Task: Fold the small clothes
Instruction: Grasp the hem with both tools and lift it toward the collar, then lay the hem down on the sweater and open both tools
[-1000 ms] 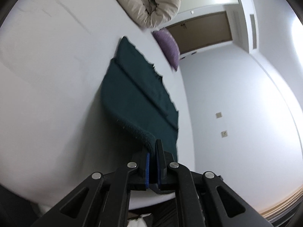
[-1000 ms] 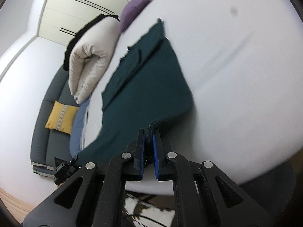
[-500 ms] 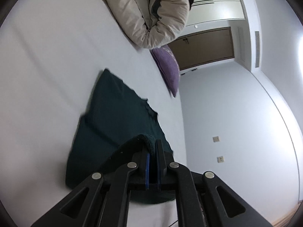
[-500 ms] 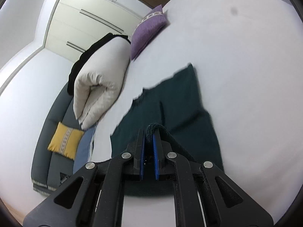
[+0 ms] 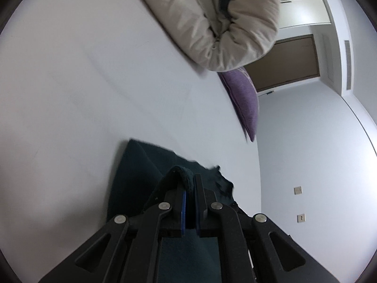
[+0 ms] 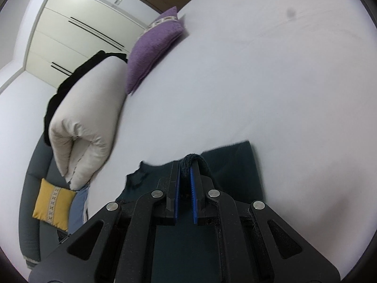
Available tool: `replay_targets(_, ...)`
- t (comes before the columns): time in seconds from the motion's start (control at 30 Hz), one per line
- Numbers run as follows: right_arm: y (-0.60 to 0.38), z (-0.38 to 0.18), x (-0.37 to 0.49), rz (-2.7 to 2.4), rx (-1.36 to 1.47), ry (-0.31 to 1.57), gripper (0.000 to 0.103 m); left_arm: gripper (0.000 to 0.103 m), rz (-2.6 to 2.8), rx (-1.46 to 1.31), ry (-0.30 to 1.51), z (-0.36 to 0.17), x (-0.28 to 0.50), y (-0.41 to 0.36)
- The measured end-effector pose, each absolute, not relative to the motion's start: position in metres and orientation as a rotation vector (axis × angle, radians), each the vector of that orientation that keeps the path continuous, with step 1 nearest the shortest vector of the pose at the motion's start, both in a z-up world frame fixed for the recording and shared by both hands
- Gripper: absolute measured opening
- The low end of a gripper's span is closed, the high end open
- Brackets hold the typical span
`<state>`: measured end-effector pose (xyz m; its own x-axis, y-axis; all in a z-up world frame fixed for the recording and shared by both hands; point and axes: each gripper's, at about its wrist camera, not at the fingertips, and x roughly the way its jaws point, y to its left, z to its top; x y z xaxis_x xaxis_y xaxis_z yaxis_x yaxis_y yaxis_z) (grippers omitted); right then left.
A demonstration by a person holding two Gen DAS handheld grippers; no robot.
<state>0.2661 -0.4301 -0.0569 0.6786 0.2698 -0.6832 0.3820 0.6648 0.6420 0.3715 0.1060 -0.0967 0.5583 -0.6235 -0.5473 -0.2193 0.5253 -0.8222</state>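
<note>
A dark green garment [image 5: 132, 179] lies on the white bed [image 5: 82, 99], partly doubled over on itself. In the left wrist view my left gripper [image 5: 189, 181] is shut on a rolled hem of the garment, which bulges out past the blue pads. The right wrist view shows the same dark green garment [image 6: 235, 165] with its far edge just ahead of the fingers. My right gripper [image 6: 186, 167] is shut on another bunched corner of the hem. Most of the cloth is hidden under both grippers.
A rolled cream duvet [image 5: 212, 23] and a purple cushion [image 5: 245, 103] lie at the far end of the bed. In the right wrist view, the duvet [image 6: 87, 122], the purple cushion [image 6: 153, 47], a grey sofa [image 6: 35, 179] with a yellow cushion [image 6: 53, 204].
Both grippers have carried the held hem forward over the garment toward its far edge. The visible stretch of cloth ahead has shrunk, and duvet and cushion appear closer.
</note>
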Motion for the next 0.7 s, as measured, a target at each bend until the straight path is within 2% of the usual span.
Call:
replay_targets(0.17, -0.442, -0.083, 0.303, -0.132, 0.872, 0.86, 0.007, 0.008, -0.227, -0.946, 1.023, -0.115, 0.4, 0.103)
replay_targets(0.3, -0.441, -0.106, 0.325, -0.16, 0.801, 0.917, 0.016, 0.016, -0.224, -0.972, 1.076, -0.131, 0.405, 0.103)
replay_targets(0.33, -0.441, -0.11, 0.327, -0.159, 0.798, 0.924, 0.017, 0.03, -0.233, -0.986, 1.058, -0.127, 0.402, 0.106)
replay_targets(0.37, -0.441, -0.11, 0.328, -0.147, 0.806, 0.909, 0.026, 0.05, -0.239, -0.988, 1.036, -0.122, 0.397, 0.109)
replay_targets(0.4, -0.442, -0.11, 0.325, -0.145, 0.802, 0.894, 0.051, 0.06, -0.23, -0.976, 1.018, -0.116, 0.393, 0.111)
replay_targets(0.43, -0.442, -0.107, 0.321, -0.164, 0.785, 0.882, 0.061, 0.069, -0.207, -0.949, 0.992, -0.106, 0.387, 0.115)
replay_targets(0.5, -0.443, -0.098, 0.305, -0.171, 0.776, 0.83, 0.063, 0.071, -0.191, -0.908, 0.962, -0.092, 0.379, 0.118)
replay_targets(0.7, -0.424, -0.083, 0.278, -0.176, 0.658, 0.848, 0.063, 0.071, -0.202, -0.729, 0.944, -0.074, 0.33, 0.106)
